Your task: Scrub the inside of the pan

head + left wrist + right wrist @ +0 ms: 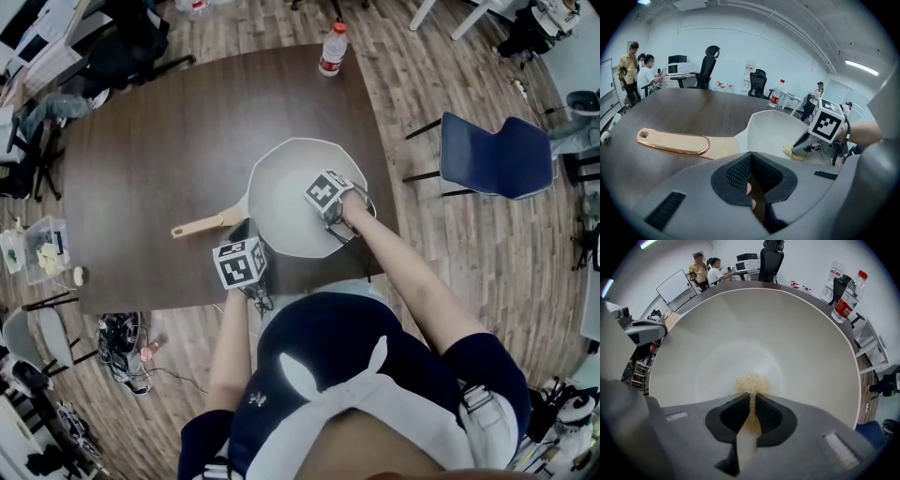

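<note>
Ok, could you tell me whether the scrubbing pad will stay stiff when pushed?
Likely soft: the scrubbing pad splays its fuzzy tip against the pan beyond the right claw. Probably light, being thin. Pinched edge-on, it may buckle.

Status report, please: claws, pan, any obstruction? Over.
Left claw shut, by the handle. Right claw shut on scrub pad, pressed inside pan. Nothing in the way.

A dark table (169,141) carries a red-capped bottle (332,50) at its far edge. On the plank floor (450,253) a blue chair (497,155) stands to the right, and a clear box (37,248) and tangled cables (127,342) lie to the left. People (635,70) are at desks in the background.
</note>
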`<state>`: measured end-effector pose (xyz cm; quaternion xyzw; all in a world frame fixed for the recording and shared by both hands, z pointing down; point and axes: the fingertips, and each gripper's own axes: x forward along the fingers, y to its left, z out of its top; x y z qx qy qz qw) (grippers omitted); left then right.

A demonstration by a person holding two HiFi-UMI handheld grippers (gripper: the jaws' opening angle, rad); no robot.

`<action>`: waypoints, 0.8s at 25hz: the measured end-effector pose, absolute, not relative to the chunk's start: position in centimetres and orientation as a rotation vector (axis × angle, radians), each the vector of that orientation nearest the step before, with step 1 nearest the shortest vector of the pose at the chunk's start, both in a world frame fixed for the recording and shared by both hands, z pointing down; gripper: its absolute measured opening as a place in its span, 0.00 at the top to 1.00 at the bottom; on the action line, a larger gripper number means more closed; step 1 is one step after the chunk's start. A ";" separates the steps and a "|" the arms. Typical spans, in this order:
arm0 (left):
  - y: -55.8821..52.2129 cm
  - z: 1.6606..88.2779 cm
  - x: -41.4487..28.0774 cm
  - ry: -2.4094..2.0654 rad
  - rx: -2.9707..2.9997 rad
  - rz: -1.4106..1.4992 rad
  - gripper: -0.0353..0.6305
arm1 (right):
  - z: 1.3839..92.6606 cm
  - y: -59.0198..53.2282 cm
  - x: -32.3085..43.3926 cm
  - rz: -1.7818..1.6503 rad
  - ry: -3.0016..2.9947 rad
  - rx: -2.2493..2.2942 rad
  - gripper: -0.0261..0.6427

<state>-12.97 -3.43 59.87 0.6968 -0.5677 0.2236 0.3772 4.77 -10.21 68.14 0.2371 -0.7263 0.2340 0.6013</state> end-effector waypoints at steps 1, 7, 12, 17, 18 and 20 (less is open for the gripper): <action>-3.4 59.9 -13.0 -1.452 1.781 0.571 0.94 | 68.1 -10.0 4.7 0.552 -1.687 0.543 0.91; -3.5 59.8 -13.0 -1.454 1.778 0.572 0.94 | 68.0 -8.4 3.7 0.602 -1.724 0.497 0.91; -3.9 59.8 -13.0 -1.454 1.778 0.576 0.94 | 67.9 -6.9 3.0 0.662 -1.717 0.458 0.91; -3.8 59.5 -12.9 -1.455 1.776 0.573 0.94 | 67.5 -6.1 1.6 0.647 -1.755 0.408 0.91; -3.8 59.5 -12.8 -1.454 1.776 0.573 0.94 | 67.5 -6.0 1.4 0.639 -1.760 0.402 0.91; -3.8 59.5 -12.9 -1.454 1.776 0.574 0.94 | 67.5 -6.0 0.7 0.618 -1.779 0.386 0.91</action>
